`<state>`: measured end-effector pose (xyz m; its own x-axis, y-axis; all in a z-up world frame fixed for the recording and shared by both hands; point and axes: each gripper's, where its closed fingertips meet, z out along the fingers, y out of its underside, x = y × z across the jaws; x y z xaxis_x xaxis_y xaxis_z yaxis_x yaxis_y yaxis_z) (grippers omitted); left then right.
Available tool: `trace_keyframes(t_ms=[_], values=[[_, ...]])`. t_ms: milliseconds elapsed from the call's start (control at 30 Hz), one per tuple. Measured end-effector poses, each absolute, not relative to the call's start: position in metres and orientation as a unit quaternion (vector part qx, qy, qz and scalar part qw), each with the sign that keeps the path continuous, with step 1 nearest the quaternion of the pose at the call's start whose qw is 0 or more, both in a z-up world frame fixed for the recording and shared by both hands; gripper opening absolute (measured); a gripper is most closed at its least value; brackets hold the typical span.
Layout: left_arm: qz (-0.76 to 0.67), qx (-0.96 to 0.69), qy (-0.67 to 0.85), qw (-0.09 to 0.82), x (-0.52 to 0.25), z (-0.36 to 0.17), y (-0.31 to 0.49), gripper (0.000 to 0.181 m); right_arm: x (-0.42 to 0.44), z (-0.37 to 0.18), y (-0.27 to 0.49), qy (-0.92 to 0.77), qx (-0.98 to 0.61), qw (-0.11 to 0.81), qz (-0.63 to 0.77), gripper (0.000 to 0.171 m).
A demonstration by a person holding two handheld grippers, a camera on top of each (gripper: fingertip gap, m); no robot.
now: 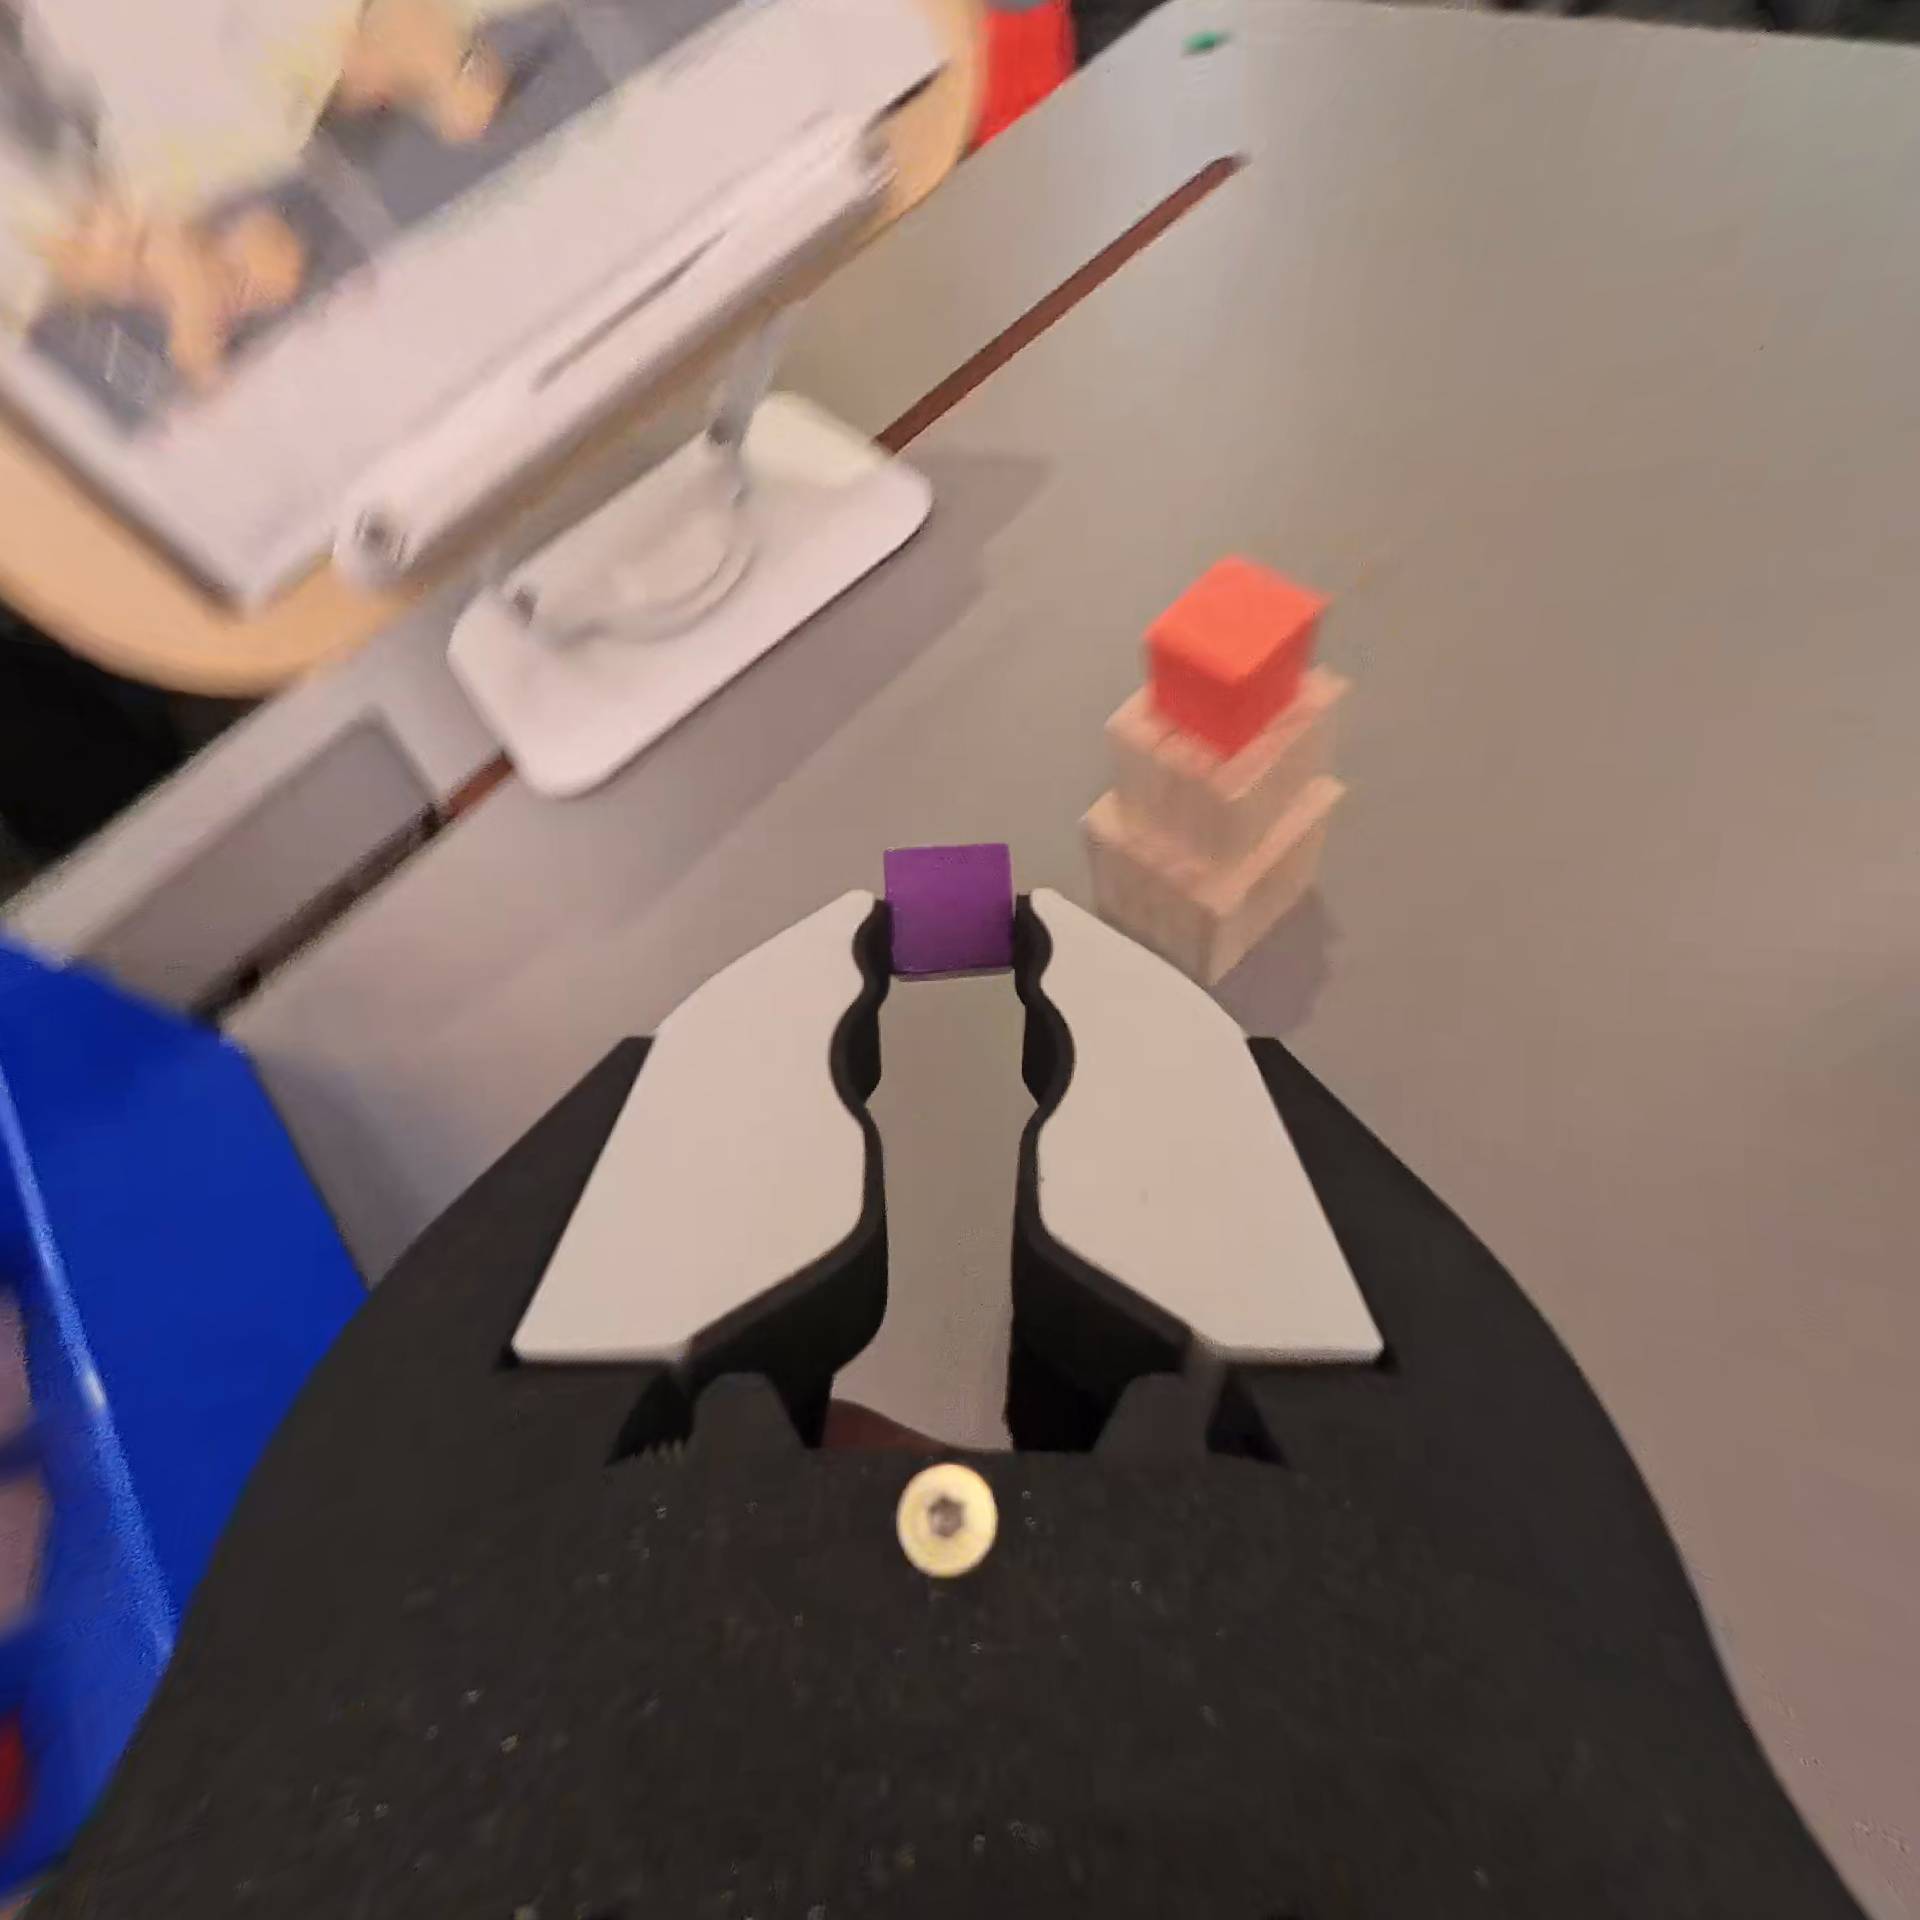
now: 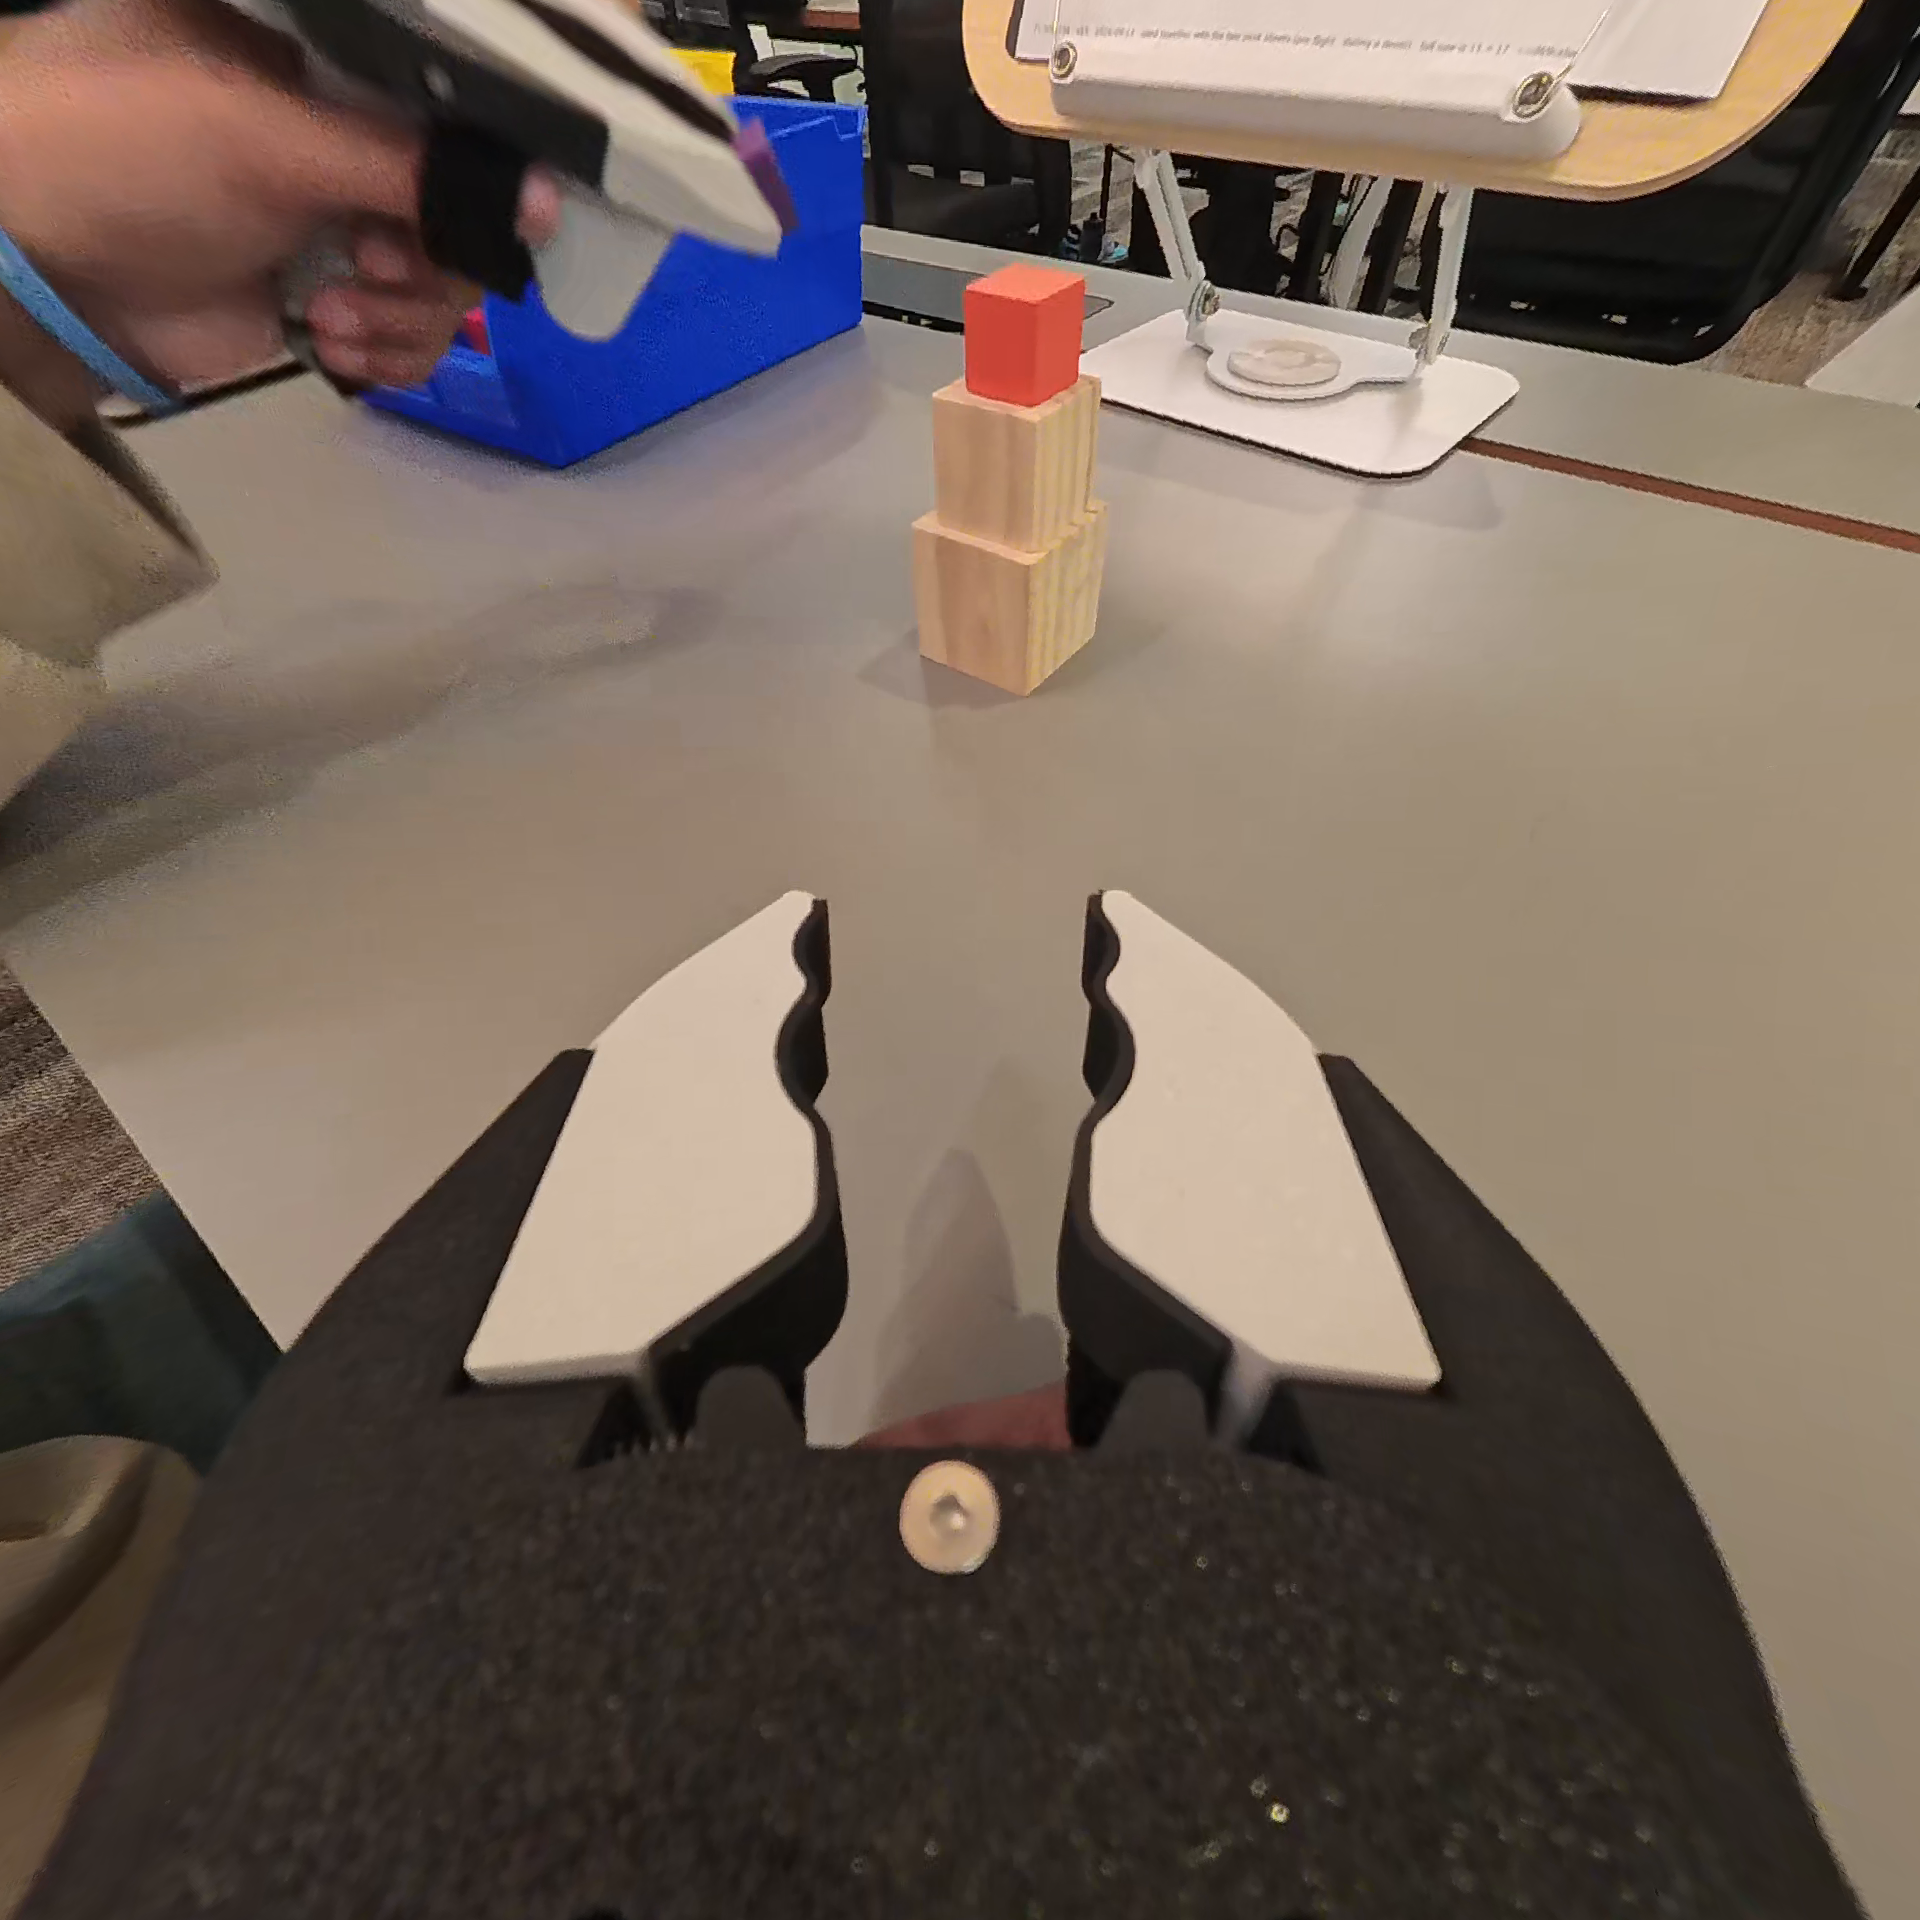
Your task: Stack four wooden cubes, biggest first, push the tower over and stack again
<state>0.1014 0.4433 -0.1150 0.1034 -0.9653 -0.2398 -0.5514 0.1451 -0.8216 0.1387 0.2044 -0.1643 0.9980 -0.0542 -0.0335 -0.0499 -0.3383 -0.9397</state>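
The left gripper has its jaws pinched tight on the little purple cube, up in the air. The tower stands on the worktop with the red cube on top. Lower the purple cube slowly, flat and centred. The right gripper waits, its jaws apart and empty.

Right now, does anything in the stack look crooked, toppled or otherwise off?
Slightly. The middle wooden cube sits rotated and shifted toward one edge of the bottom cube, and the red cube sits off-centre. Nothing has toppled. The left hand-held gripper holds the purple cube.
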Motion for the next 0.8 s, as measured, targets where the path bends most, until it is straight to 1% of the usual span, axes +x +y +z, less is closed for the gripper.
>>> trace_keyframes(t_ms=[67, 167, 233, 400, 500, 800], values=[[-0.259, -0.552, 0.683, 0.402, 0.116, -0.094, 0.422, 0.022, 0.139, -0.162, 0.204, 0.031, -0.817, 0.576, -0.003, 0.046], [-0.297, -0.484, 0.754, 0.331, 0.134, -0.073, 0.395, 0.022, 0.139, -0.161, 0.203, 0.029, -0.816, 0.577, -0.006, 0.045], [-0.292, -0.454, 0.789, 0.292, 0.146, -0.069, 0.389, 0.022, 0.138, -0.16, 0.204, 0.028, -0.816, 0.577, -0.006, 0.045], [-0.279, -0.431, 0.836, 0.194, 0.162, -0.088, 0.39, 0.022, 0.135, -0.159, 0.204, 0.022, -0.817, 0.576, -0.009, 0.045], [-0.282, -0.419, 0.846, 0.17, 0.166, -0.098, 0.385, 0.022, 0.134, -0.159, 0.205, 0.019, -0.818, 0.575, -0.009, 0.045], [-0.257, -0.414, 0.86, 0.151, 0.171, -0.12, 0.388, 0.022, 0.136, -0.162, 0.204, 0.021, -0.82, 0.572, -0.006, 0.045]])
